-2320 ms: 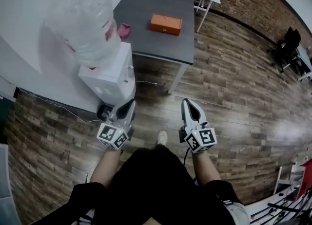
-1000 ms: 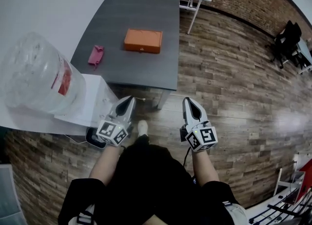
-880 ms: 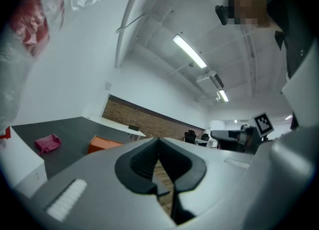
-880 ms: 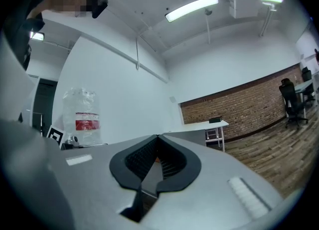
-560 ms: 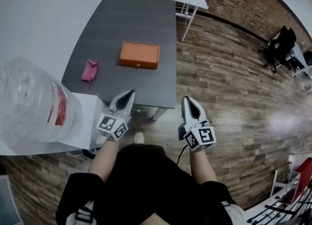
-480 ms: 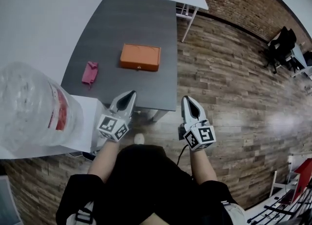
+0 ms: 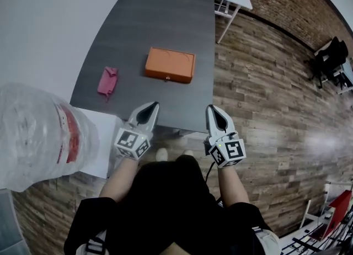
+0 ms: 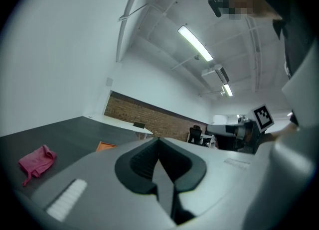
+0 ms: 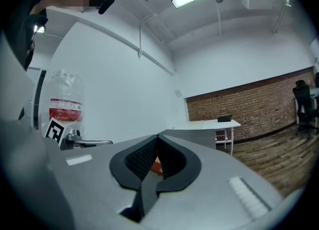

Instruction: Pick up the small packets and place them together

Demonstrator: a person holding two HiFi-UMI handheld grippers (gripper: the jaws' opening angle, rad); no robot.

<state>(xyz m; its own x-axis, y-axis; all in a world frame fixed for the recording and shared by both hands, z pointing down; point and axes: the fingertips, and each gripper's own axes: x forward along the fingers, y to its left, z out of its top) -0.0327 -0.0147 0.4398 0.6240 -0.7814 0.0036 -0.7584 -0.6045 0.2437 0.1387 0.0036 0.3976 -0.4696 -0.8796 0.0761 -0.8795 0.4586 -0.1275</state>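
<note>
Since the left claw (image 7: 151,107) and right claw (image 7: 212,110) hover shut and empty at the grey surface's (image 7: 149,22) near edge, the pink packet (image 7: 107,80) lies untouched far left, apart from the orange case (image 7: 170,65).

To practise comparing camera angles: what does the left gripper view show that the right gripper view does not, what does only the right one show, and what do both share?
Only the left gripper view: the pink packet, lying at the far left. Only the right gripper view: the water bottle with its red label. Both: the orange box, the brick wall, ceiling lights, and shut jaws in front, on the left gripper and the right gripper, neither holding anything.
</note>
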